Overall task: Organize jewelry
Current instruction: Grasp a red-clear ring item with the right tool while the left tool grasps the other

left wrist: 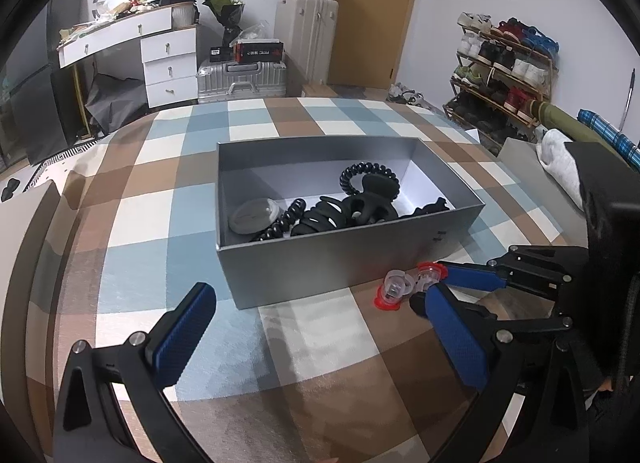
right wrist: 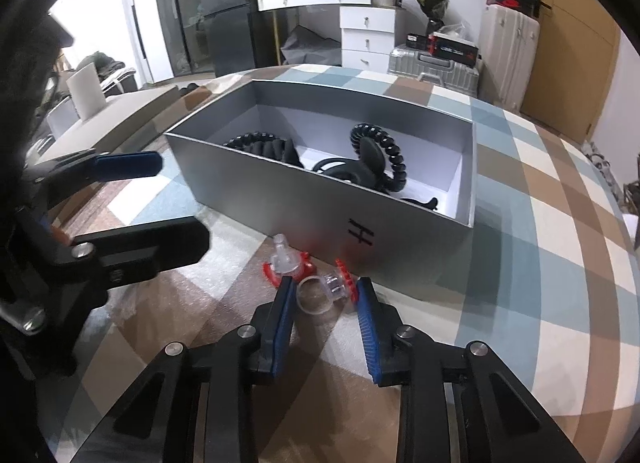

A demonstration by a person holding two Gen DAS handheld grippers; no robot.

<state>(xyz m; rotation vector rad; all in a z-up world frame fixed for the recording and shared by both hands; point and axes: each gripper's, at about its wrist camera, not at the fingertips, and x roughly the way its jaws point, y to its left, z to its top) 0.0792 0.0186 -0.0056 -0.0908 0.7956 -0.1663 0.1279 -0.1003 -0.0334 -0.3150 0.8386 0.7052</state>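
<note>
Two spiral hair ties (right wrist: 380, 151) lie inside grey box (right wrist: 320, 199); both tools gape, right tool (right wrist: 325, 291) straddling a ring (right wrist: 320, 293)

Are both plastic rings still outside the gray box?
Yes, both out. The two rings lie on the checkered cloth beside the box, one between the open right gripper fingers.

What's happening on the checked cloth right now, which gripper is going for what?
The right gripper is open and straddles a clear plastic toy ring with a red flower trim lying on the checked tablecloth, just in front of the open grey cardboard box; it has not closed. A second clear ring with red trim lies beside it. The left gripper hangs open, holding nothing. The box already holds black spiral hair ties and black hair clips.
</note>
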